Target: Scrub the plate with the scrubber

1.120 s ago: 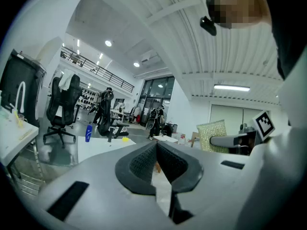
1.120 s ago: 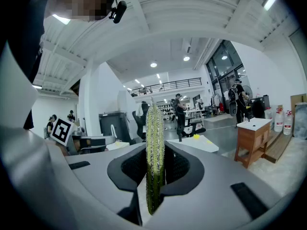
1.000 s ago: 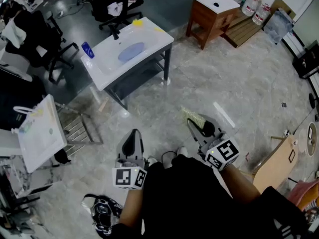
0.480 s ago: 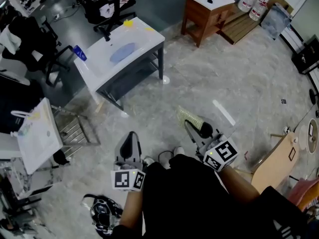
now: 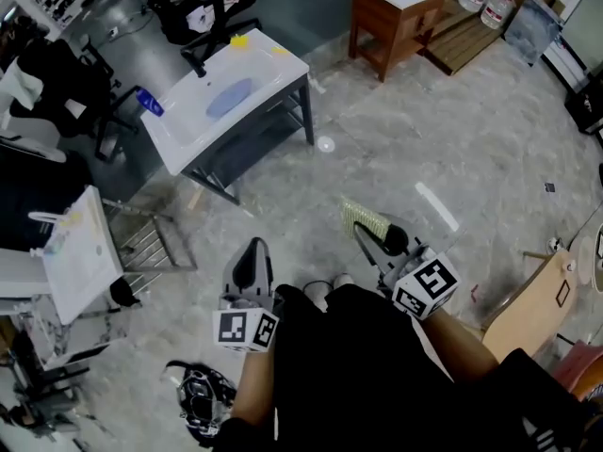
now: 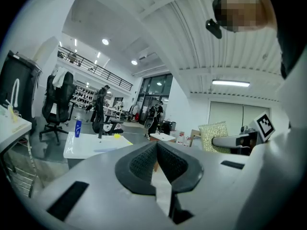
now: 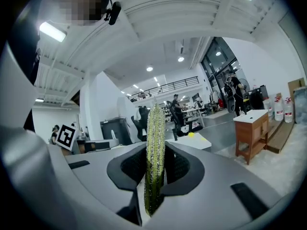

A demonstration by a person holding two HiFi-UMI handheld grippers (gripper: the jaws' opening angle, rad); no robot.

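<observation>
A blue plate (image 5: 229,97) lies in the white sink top (image 5: 273,69) far ahead of me; it shows as a thin blue sliver (image 6: 106,150) in the left gripper view. My right gripper (image 5: 369,235) is shut on a green-yellow glittery scrubber (image 5: 363,218), which stands edge-on between the pads (image 7: 155,162). The left gripper (image 5: 252,260) is shut with nothing between its jaws (image 6: 156,163). Both are held low in front of my body, well short of the sink.
A blue bottle (image 5: 150,103) and a yellow sponge (image 5: 239,40) sit on the sink top. A wooden cabinet (image 5: 394,15) stands to its right, office chairs (image 5: 203,12) behind it, a white table (image 5: 75,252) at left, a black bag (image 5: 201,401) near my feet.
The view has shifted slightly; the sink and cabinet sit a little differently in the frame. Both grippers keep the same pose, the scrubber still held.
</observation>
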